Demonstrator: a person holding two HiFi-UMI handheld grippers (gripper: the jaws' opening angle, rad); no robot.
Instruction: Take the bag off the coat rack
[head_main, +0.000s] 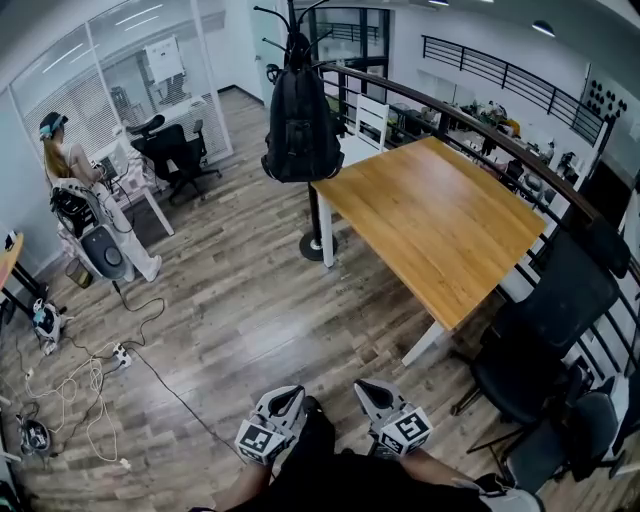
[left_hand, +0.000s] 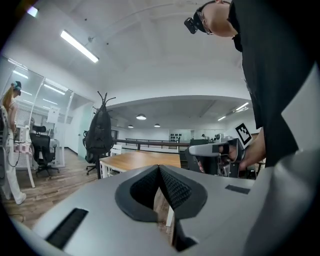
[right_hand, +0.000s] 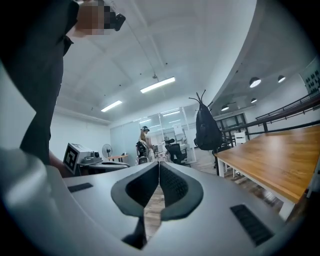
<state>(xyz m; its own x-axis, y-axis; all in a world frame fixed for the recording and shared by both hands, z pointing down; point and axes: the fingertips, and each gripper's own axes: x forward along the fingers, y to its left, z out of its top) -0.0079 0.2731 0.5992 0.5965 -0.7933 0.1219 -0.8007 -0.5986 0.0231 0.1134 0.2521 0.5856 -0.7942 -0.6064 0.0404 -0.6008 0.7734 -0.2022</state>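
Black and full, the bag (head_main: 300, 120) hung from the top of the coat rack (head_main: 314, 215) in the head view, well ahead of both grippers. The rack stood just beside the nearest corner of the wooden table (head_main: 440, 225), which lay ahead and to the right. Open plank floor (head_main: 230, 300) separated the left gripper (head_main: 287, 398) and right gripper (head_main: 375, 393) from the rack. Only this view showed the office chairs (head_main: 545, 330) right of the right gripper and the loose cables (head_main: 90, 380) far left.

In the left gripper view, the jaws met pad to pad with nothing between them. The bag appeared ahead-left and the table edge straight ahead. The right gripper was close on the right.

In the right gripper view, the jaws were likewise closed and empty. The bag hung ahead-right, and the table's long edge ran along the right. A person (right_hand: 144, 142) stood straight ahead.
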